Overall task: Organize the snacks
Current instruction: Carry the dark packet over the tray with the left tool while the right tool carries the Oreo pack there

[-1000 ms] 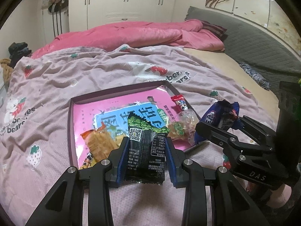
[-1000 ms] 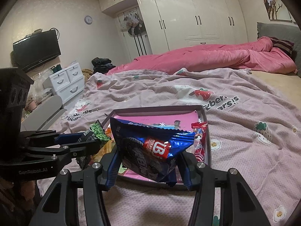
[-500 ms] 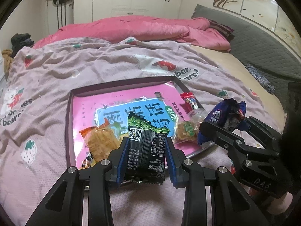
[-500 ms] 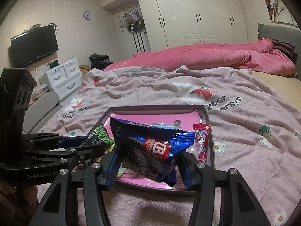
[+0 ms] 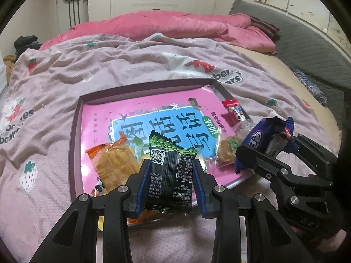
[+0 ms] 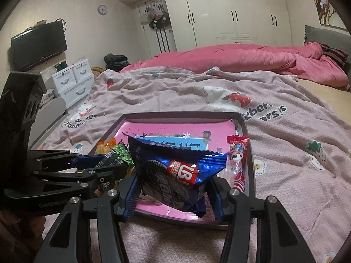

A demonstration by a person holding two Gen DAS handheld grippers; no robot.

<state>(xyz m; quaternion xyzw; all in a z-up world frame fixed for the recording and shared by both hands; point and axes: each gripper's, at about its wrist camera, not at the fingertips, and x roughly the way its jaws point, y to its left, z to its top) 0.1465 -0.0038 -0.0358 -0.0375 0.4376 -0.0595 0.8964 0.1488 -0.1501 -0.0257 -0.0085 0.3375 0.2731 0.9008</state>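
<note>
Left wrist: four snack packets (image 5: 114, 166) apparently in one tray (image 5: 75, 127).

Both wrist views close, downward, probably sharing the tray (image 5: 75, 140)

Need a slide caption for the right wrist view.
Right gripper holds blue cookie packet over dark-rimmed tray on the bed.

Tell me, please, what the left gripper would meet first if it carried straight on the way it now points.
Probably the orange cracker packet lying in the tray, just beyond the black-and-green packet that the left gripper holds; depth is hard to judge here.
</note>
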